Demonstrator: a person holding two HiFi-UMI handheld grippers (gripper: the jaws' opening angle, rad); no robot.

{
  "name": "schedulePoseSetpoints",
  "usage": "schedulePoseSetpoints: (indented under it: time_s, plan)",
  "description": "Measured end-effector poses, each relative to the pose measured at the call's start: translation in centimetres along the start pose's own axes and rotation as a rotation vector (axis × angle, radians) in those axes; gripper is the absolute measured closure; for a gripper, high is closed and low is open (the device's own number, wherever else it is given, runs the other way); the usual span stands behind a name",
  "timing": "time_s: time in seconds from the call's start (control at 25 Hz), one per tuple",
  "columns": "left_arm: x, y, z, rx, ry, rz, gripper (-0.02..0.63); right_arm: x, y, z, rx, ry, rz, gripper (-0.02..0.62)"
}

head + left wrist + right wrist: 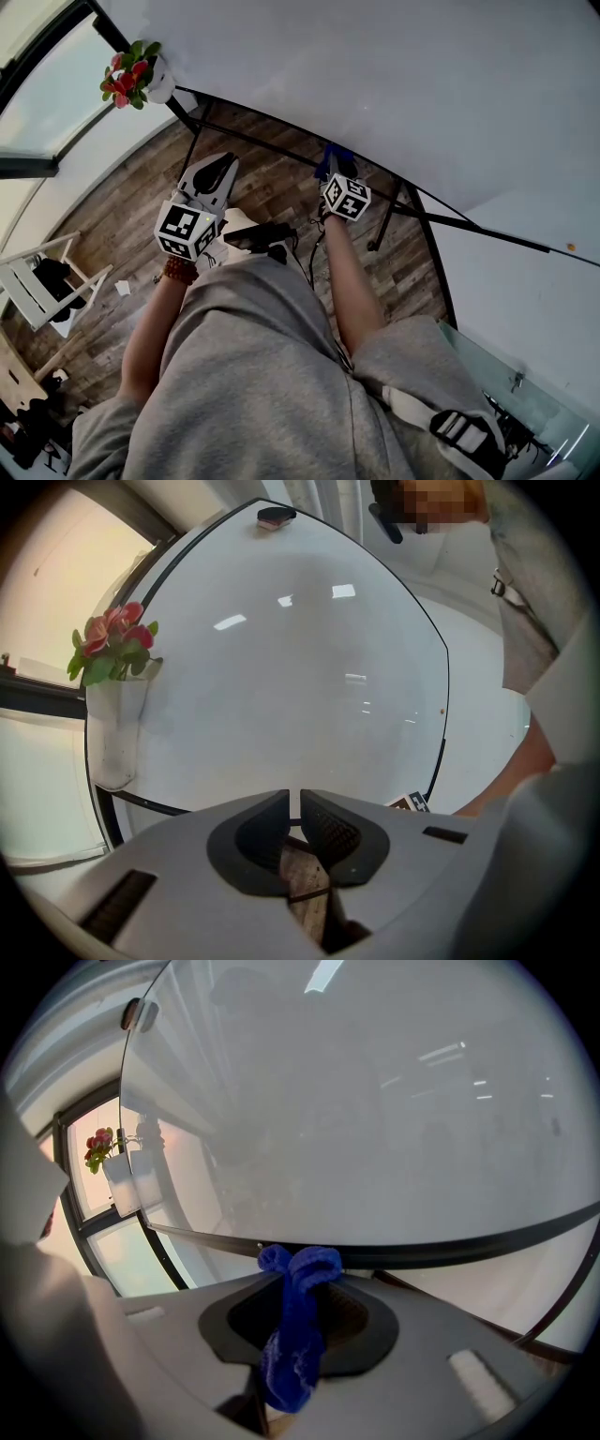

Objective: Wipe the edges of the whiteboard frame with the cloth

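Fuzzy blue cloth (292,1340) pinched in right gripper (302,1283) jaws, left gripper (294,806) jaws clenched empty

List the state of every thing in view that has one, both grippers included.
left gripper: jaws together, nothing between them.
right gripper: jaws shut on the cloth.
cloth: blue, bunched, its top up at the bottom frame edge.
whiteboard: upright, surface blank.
eraser: resting on the whiteboard's top edge.
flowers: upright in a white holder at the whiteboard's side edge.
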State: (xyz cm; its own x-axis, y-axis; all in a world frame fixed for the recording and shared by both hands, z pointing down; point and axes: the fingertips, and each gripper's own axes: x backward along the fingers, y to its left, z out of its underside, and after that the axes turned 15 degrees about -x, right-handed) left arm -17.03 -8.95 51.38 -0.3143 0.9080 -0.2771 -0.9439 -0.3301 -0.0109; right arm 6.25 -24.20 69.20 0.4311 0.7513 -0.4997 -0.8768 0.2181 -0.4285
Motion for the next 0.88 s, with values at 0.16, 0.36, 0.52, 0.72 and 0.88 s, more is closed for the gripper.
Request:
schedulePoseSetpoints:
  time_s: [0.16, 0.36, 0.52, 0.72, 0.88]
  plan:
    - [1.0, 1.9, 0.5, -0.009, 0.014, 0.029, 0.563, -0.8, 1.6, 0.4, 0.005, -0.011, 0.02, 0.489]
    - [2.0, 4.5, 0.4, -0.026, 0.024, 0.084, 0.563, -1.4, 3.0, 0.7, 0.004, -0.018, 0.065, 0.489]
    - [1.9, 6.9, 0.0, -0.043, 0.013, 0.105, 0.563, -1.7, 3.9, 1.0, 0.001, -0.022, 0.091, 0.489]
    - [1.8, 8.0, 0.5, -0.035, 0.032, 0.154, 0.563, -1.9, 4.5, 1.4, 0.002, -0.009, 0.122, 0.489]
    - [2.2, 8.6, 0.5, -0.032, 0.044, 0.205, 0.563, -2.1, 5.5, 1.5, -0.004, -0.006, 0.137, 0.489]
